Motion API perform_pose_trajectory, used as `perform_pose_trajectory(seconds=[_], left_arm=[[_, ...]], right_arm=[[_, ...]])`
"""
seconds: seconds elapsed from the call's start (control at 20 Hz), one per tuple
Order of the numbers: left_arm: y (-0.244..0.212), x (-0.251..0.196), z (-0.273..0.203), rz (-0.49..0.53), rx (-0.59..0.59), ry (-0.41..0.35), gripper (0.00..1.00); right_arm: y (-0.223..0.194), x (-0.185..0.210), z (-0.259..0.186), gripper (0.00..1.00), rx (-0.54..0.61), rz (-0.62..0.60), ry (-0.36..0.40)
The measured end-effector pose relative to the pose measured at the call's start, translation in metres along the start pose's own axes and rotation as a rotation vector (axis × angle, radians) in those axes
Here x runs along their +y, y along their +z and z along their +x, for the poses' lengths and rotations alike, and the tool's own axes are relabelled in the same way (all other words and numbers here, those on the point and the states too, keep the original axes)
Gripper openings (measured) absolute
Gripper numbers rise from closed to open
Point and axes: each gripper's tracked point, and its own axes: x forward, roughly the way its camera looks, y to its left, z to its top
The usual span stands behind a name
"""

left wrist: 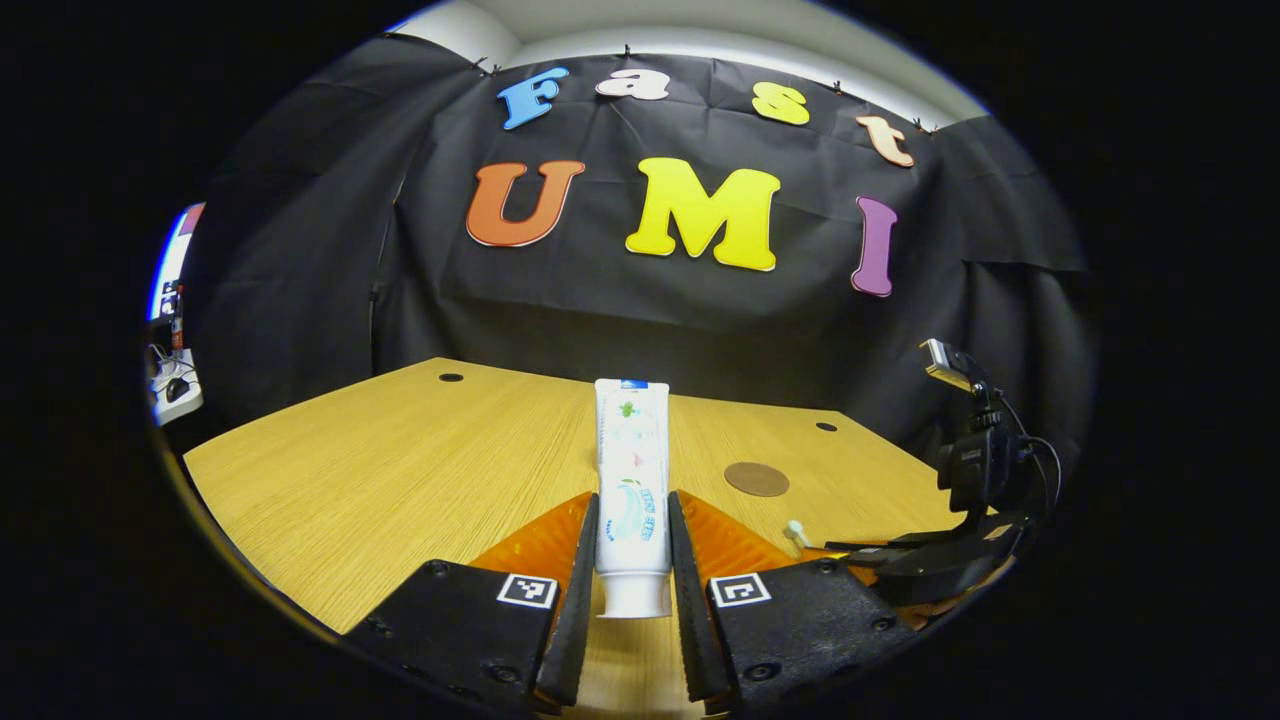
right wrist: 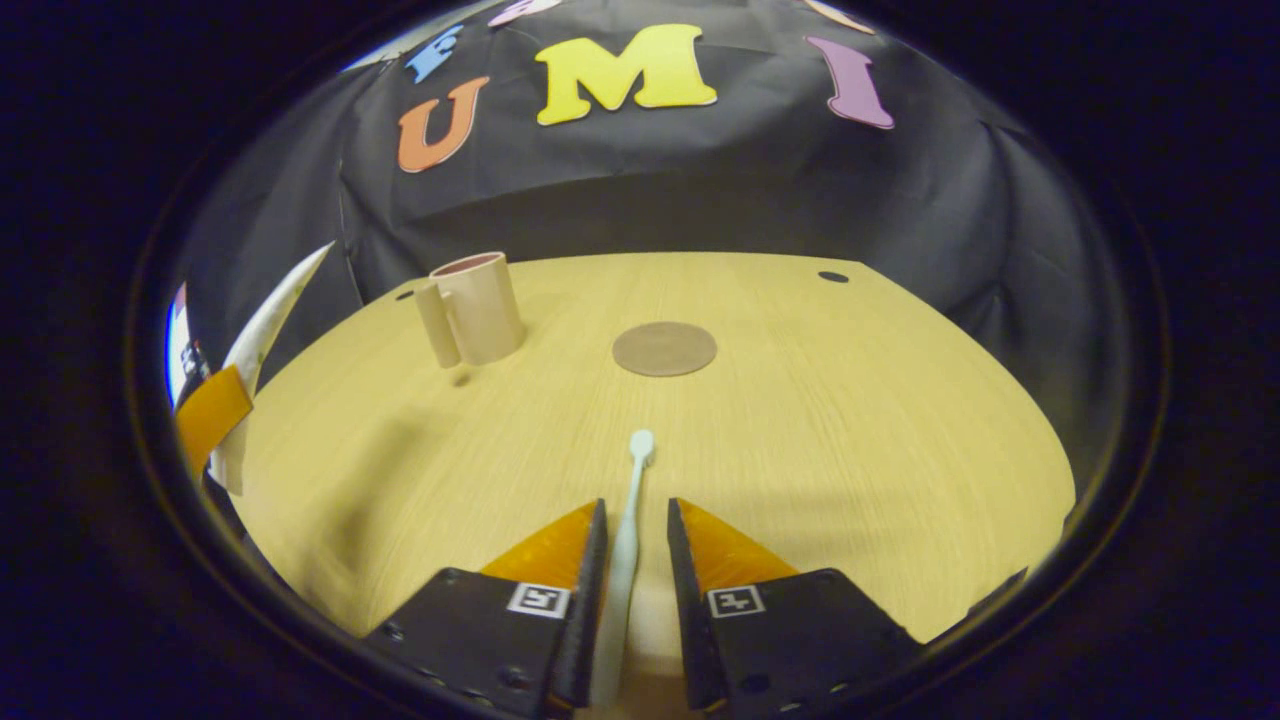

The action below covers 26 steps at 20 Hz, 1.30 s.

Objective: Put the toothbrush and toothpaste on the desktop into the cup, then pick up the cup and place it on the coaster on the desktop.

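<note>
Wooden bench (right wrist: 850, 420) under both tools, spreading ahead of each to the black cloth wall. Pale cup (right wrist: 480, 305) with handle standing upright, ahead and to the left of the right hand-held gripper (right wrist: 636, 530). Toothpaste tube (left wrist: 632, 480) between the fingers of the left hand-held gripper (left wrist: 633, 520), cap end nearest the camera, flat crimped end pointing away; fingers pressed against both sides of the tube. Round brown coaster (right wrist: 664, 348) flat on the bench, straight ahead of the right hand-held gripper and to the right of the cup; ahead and right of the left one. Toothbrush (right wrist: 628, 520) lying between the right hand-held gripper's fingers, head pointing forward beyond the tips; fingers narrowly parted on either side, contact impossible to tell.
</note>
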Motion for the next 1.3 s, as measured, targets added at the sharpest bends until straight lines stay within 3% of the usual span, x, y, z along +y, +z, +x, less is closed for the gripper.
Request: perform_pose_trajectory(seconds=[0.05,0.15,0.25,0.6,1.3], left_arm=[[0.000,0.000,0.001,-0.001,0.002,0.000,0.41],[-0.002,0.000,0.002,-0.008,0.008,-0.002,0.41],[-0.005,0.001,0.003,-0.008,0.017,0.000,0.41],[-0.007,0.006,0.006,-0.002,0.021,0.009,0.41],[0.001,-0.002,0.002,0.021,-0.019,-0.015,0.41]], right_arm=[[0.000,0.000,0.001,0.16,0.009,0.026,0.015],[0.000,0.000,0.003,0.15,0.007,0.010,0.030],[0.002,0.000,0.001,0.06,0.001,0.000,0.042],[0.014,0.010,-0.014,0.06,-0.088,-0.025,0.077],[0.106,-0.005,-0.120,0.06,-0.500,-0.004,0.041]])
